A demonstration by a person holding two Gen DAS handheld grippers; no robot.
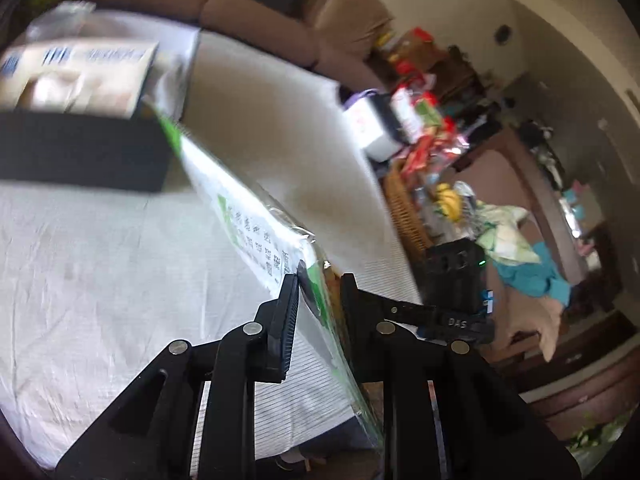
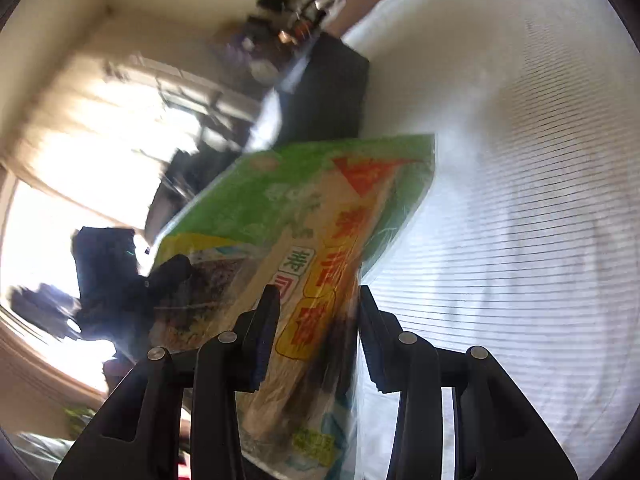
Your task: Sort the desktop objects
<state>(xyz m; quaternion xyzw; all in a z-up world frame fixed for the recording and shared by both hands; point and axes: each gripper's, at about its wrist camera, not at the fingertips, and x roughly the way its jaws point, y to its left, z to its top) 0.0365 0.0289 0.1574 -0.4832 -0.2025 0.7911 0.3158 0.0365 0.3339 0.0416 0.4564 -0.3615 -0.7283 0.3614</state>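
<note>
Green and white, the flat plastic-wrapped food packet (image 1: 256, 220) is hanging above the white striped tablecloth (image 1: 100, 280), with the left gripper (image 1: 320, 280) pinching its near edge between narrow jaws. The right gripper (image 2: 316, 300) is straddling the packet (image 2: 304, 216); its jaws are seemingly closing on it, though blur is hiding contact. Far left, a black open box (image 1: 80, 152) is holding pale packages.
</note>
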